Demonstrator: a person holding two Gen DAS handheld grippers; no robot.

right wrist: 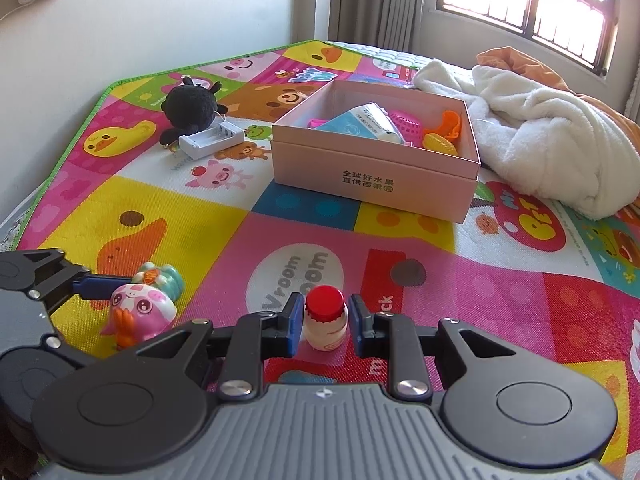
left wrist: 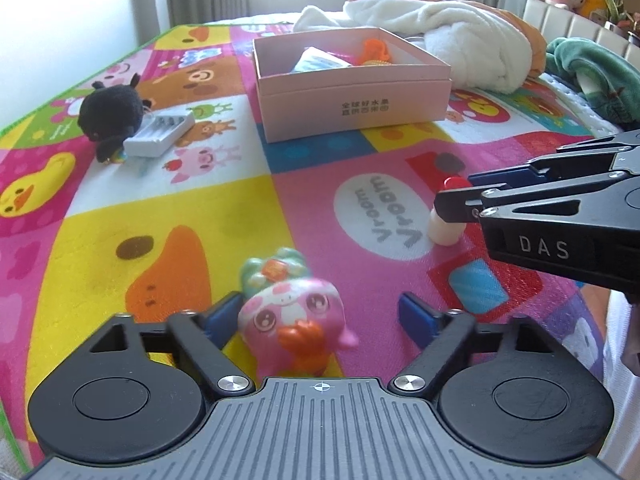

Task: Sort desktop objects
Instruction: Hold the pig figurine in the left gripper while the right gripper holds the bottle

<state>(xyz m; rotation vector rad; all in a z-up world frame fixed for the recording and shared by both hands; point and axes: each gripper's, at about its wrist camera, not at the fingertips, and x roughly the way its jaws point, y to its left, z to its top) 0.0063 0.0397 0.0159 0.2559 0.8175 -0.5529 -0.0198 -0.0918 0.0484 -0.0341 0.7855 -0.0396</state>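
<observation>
Sorting is partly done, by my judgement. My right hand-held gripper (right wrist: 323, 326) sits low in the centre of its own view with a small bottle (right wrist: 325, 318) standing between its blue pads; I can see thin gaps on both sides, so the jaws are drawn close around it, not plainly pressing on it. The bottle stands upright on the play mat (right wrist: 224, 236). My left hand-held gripper (left wrist: 316, 316), at the bottom of its view, has its jaws apart around a pink toy figure (left wrist: 294, 314) that lies on the mat; one pad is close to the toy's left side, the other stands clear of it.

Further out, toward the top centre of both views, the pink box (right wrist: 372, 176) already holds several things: a pale blue packet (right wrist: 362, 124), a pink ball (right wrist: 406, 122) and orange pieces (right wrist: 448, 124). Left of the box, in the upper left, a black plush toy (right wrist: 192, 102) and a white battery holder (right wrist: 212, 140) rest touching each other on the mat, not yet sorted. So four things look left to go in: bottle, figure, plush and holder. A white blanket (right wrist: 540, 140) lies heaped at the upper right.
</observation>
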